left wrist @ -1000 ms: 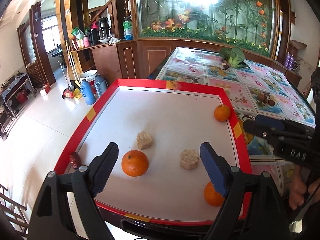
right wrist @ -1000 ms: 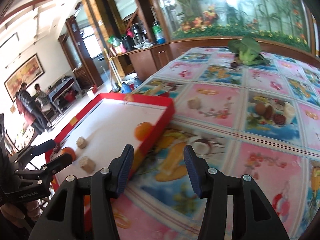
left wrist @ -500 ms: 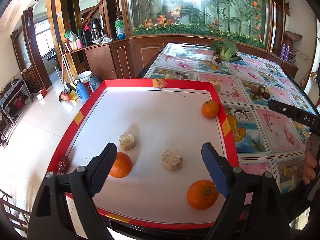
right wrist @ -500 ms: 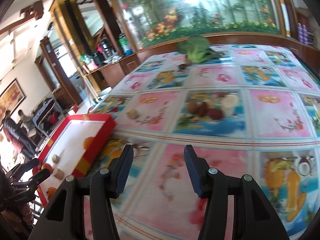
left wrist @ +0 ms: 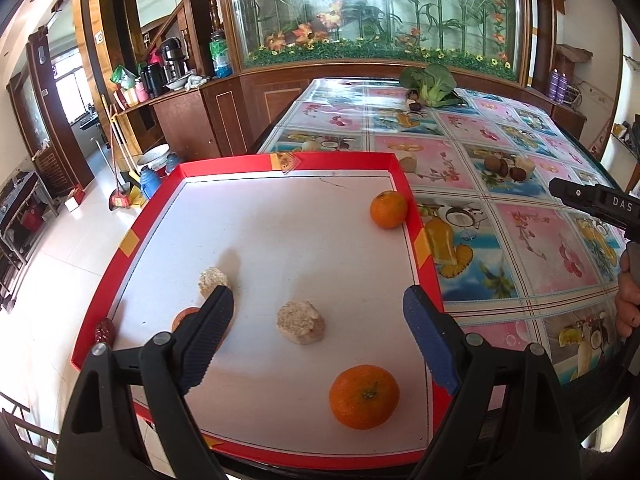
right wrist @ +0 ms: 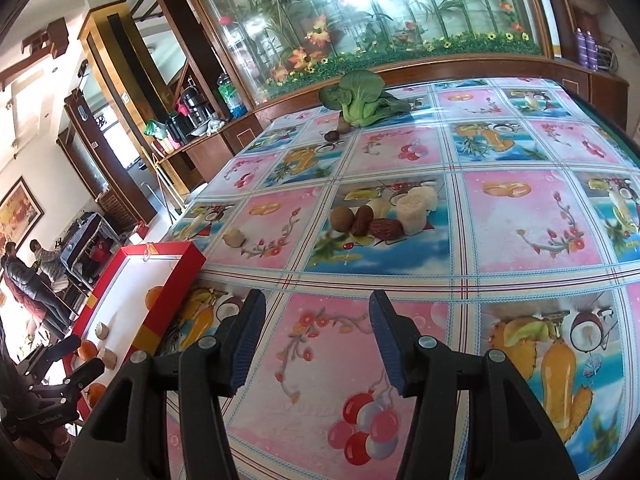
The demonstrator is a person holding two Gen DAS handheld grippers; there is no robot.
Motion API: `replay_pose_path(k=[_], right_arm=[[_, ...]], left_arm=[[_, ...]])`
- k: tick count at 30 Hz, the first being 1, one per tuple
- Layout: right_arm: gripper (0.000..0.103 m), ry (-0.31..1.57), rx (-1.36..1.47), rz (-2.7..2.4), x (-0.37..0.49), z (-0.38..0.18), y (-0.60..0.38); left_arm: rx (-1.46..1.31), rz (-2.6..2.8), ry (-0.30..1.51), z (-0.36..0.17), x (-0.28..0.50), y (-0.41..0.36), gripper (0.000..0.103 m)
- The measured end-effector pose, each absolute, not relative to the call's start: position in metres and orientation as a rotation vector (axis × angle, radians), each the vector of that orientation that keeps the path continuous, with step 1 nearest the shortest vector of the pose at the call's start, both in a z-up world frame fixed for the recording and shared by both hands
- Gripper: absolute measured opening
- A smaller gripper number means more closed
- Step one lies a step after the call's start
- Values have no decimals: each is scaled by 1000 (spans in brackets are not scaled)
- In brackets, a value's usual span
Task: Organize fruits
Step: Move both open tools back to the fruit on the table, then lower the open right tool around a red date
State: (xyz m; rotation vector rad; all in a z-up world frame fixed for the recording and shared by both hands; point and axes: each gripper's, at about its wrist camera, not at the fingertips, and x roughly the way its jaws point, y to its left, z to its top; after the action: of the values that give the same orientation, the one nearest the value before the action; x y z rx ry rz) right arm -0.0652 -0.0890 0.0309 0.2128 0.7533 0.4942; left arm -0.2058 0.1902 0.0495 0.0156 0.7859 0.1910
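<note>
A table (right wrist: 500,236) under a glossy fruit-print cloth fills the room's centre. At its near left corner lies a shallow red-rimmed tray (left wrist: 152,216) with a white floor. The left gripper (left wrist: 316,312) hangs over the tray's near end, its fingers wide apart and closed on nothing. The right gripper (right wrist: 318,330) is poised above a pink square of the cloth, its fingers partly apart with only bare cloth between them. A green leafy vegetable (right wrist: 360,96) rests at the table's far end. Three oranges lie in the tray: one (left wrist: 364,396) near the front rim, one (left wrist: 388,209) against the right rim, and one (left wrist: 184,316) mostly hidden behind the left finger. Two pale crumbly cakes (left wrist: 301,322) sit on the tray floor, well apart from each other. Mid-table, a tight cluster holds a brown round fruit (right wrist: 343,219), dark red dates (right wrist: 386,229) and a pale cake (right wrist: 412,208), all touching or just beside one another.
</note>
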Motion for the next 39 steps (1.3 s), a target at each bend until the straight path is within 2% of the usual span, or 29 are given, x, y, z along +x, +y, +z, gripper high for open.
replay_pose_path(k=[13,23,30,34,39], right_arm=[[53,819,259,510,-20,23,-95],[53,856,114,432,9,11,-82],[32,870,99,431,22,6,-83],[27,871,54,417,26,7,-78],[27,869,23,405,31,8,-80]], left_arm=[[40,144,799,54,-194,169,87],[67,46,777,76,-162,135,87],[72,38,794,83,-110,135,87],[112,58,826,80,-78,139,87],[154,85,890,71,-39,138,87]])
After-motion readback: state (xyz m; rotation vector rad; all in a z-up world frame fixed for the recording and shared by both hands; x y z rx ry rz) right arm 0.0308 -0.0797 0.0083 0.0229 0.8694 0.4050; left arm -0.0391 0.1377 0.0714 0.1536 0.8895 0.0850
